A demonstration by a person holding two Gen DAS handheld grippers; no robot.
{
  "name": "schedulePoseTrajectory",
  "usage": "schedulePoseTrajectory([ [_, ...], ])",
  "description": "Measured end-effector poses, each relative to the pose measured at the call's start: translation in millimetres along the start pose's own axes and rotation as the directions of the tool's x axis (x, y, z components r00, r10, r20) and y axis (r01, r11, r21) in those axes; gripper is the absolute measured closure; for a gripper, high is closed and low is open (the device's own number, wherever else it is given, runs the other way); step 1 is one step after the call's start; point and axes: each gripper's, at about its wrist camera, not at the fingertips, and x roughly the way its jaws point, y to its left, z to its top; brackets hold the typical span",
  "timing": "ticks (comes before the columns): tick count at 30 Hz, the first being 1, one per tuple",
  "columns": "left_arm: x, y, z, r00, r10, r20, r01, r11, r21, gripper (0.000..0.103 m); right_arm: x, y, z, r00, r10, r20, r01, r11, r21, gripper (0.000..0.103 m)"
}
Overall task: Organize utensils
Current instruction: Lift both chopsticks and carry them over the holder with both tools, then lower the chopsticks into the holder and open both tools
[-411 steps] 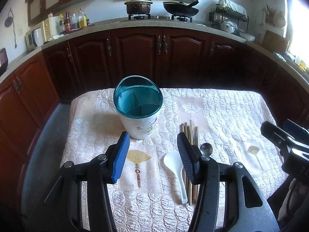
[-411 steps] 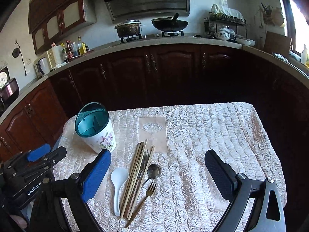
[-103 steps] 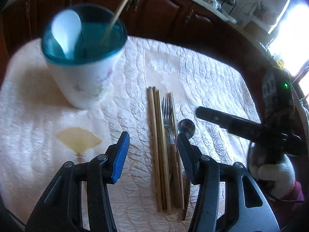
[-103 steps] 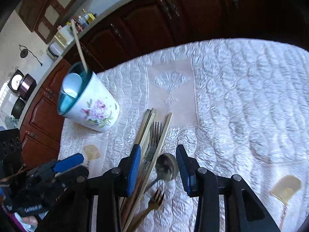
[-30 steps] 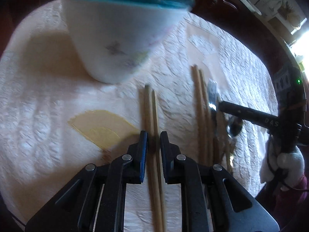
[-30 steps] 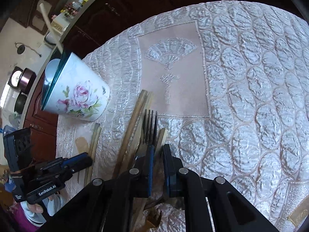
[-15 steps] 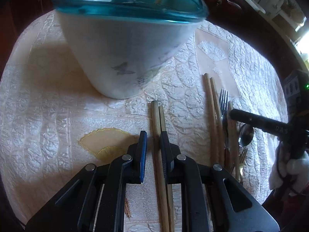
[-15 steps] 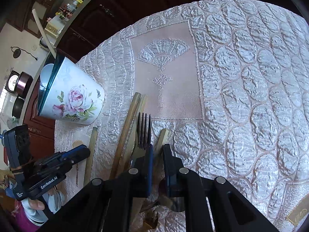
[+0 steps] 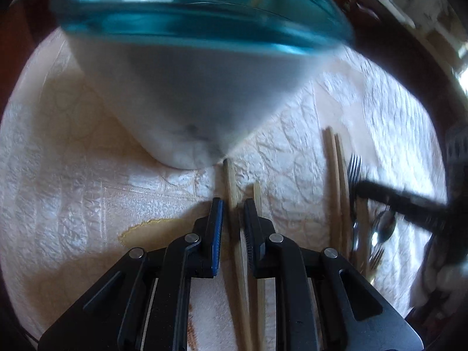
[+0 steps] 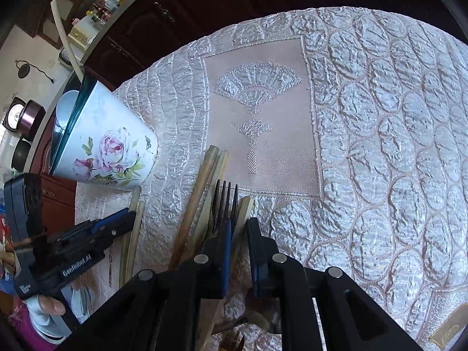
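Observation:
The white flowered utensil holder [image 9: 187, 87] with a teal rim [image 10: 102, 146] holds a white spoon [image 10: 65, 108] and one chopstick [image 10: 65, 41]. My left gripper [image 9: 232, 204] is shut on a wooden chopstick [image 9: 231, 181] whose tip touches the holder's base; a second chopstick [image 9: 257, 193] lies just right of it. My right gripper [image 10: 238, 228] is shut on a chopstick [image 10: 244, 210] beside a dark fork [image 10: 225, 201] in the pile of chopsticks [image 10: 204, 175]. The left gripper also shows in the right wrist view [image 10: 125, 219].
A metal spoon [image 9: 384, 228] and a gold fork [image 9: 376, 259] lie at the right of the pile on the quilted cream tablecloth [image 10: 380, 117]. Dark wooden cabinets [image 10: 204, 5] ring the table. The right gripper crosses the left wrist view [image 9: 403, 204].
The left gripper has moved forward with its chopstick until the tip reached the holder's base. The right gripper stays closed in the pile and has shifted slightly.

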Motion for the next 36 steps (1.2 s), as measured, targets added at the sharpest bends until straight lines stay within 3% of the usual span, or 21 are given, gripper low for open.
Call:
schedulePoseTrajectory([
  [4, 0.7, -1.1, 1.2, 1.0, 0.002, 0.01, -0.003, 1.0, 0.028, 0.091, 3.0, 8.1, 1.8, 1.0, -0.005, 0.001, 0.005, 1.0, -0.022, 0.093],
  [5, -0.1, -1.1, -0.5, 1.0, -0.008, 0.016, 0.007, 0.999, 0.035, 0.096, 2.2, 10.0, 1.5, 1.0, 0.0, 0.011, 0.0, 0.999, -0.032, 0.093],
  [8, -14.1, 12.3, -8.5, 0.997, -0.082, 0.011, 0.082, 0.997, 0.011, 0.097, -5.7, 14.9, -2.3, 0.999, 0.019, 0.031, -0.017, 0.999, -0.041, 0.093],
  [16, -93.8, 27.8, -21.9, 0.975, -0.179, 0.134, 0.178, 0.984, 0.024, 0.097, -83.4, 41.1, -7.0, 0.975, 0.114, 0.193, -0.095, 0.99, -0.107, 0.097],
  [23, -169.5, 29.4, -42.6, 0.937, -0.247, 0.245, 0.234, 0.969, 0.085, 0.097, -146.4, 79.3, -9.7, 0.933, 0.186, 0.307, -0.123, 0.969, -0.213, 0.098],
  [30, -220.2, 31.4, -29.2, 0.904, -0.267, 0.333, 0.248, 0.964, 0.099, 0.097, -192.8, 112.2, -1.7, 0.896, 0.236, 0.377, -0.125, 0.947, -0.295, 0.098],
  [33, -249.4, 31.9, -9.2, 0.874, -0.251, 0.417, 0.232, 0.968, 0.096, 0.097, -212.3, 126.0, 8.7, 0.873, 0.255, 0.414, -0.125, 0.94, -0.316, 0.098],
  [36, -274.0, 34.8, 11.8, 0.837, -0.22, 0.501, 0.203, 0.975, 0.089, 0.097, -229.8, 142.3, 26.7, 0.834, 0.256, 0.489, -0.102, 0.942, -0.32, 0.098],
])
